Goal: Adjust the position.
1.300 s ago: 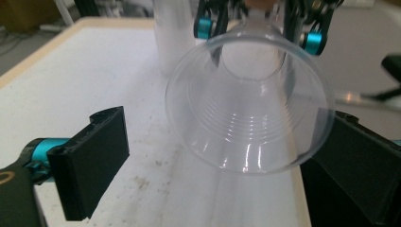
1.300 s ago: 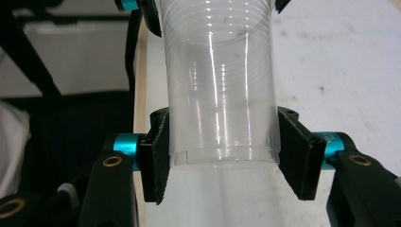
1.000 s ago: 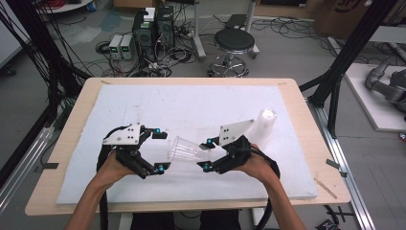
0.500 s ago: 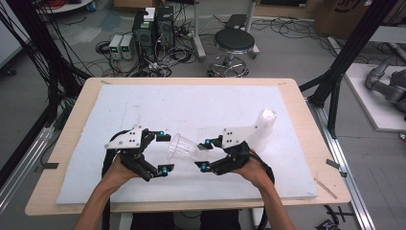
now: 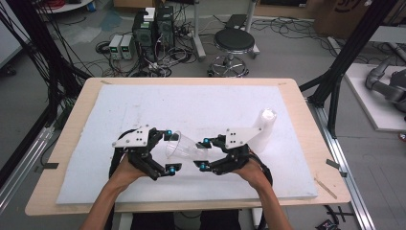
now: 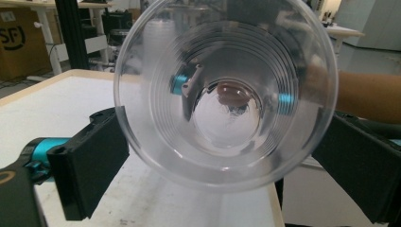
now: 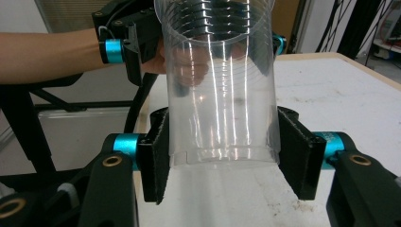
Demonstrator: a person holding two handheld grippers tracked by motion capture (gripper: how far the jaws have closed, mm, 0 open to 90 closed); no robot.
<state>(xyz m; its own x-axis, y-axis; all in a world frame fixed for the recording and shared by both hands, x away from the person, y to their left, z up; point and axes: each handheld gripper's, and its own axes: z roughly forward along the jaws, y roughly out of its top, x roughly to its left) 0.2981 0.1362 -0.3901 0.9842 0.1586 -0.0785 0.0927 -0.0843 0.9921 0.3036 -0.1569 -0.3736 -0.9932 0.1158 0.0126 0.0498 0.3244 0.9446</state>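
cup: clear plastic cup [image 5: 184, 146] was held level above the white mat [image 5: 95, 158], between the two grippers, mouth toward the left one.
right gripper: right gripper [image 5: 203, 154] was clamped on the cup's base end; in the right gripper view the cup [image 7: 218, 85] was pinched between both pads [image 7: 158, 151], touching each side just above the bottom ring.
left gripper: left gripper [image 5: 168, 151] had its jaws apart, one on each side of the cup's rim; in the left gripper view the rim [image 6: 226, 87] sat between the black fingers [image 6: 90, 165], near them, but contact couldn't be told.
other cups: a stack of clear cups [image 5: 264, 125] was lying beyond the right gripper, well apart from its fingers.
step judged: cup being passed or pulled apart between hands, likely separating nested cups; not confirmed.
how to do well: right clamp should be kept steady, not squeezed harder, since thin wall buckles. Left fingers should be closed on the rim evenly, centred, then pulled straight along the cup's axis, no twisting.
risk: rim slipping off the pads if closed off-centre.
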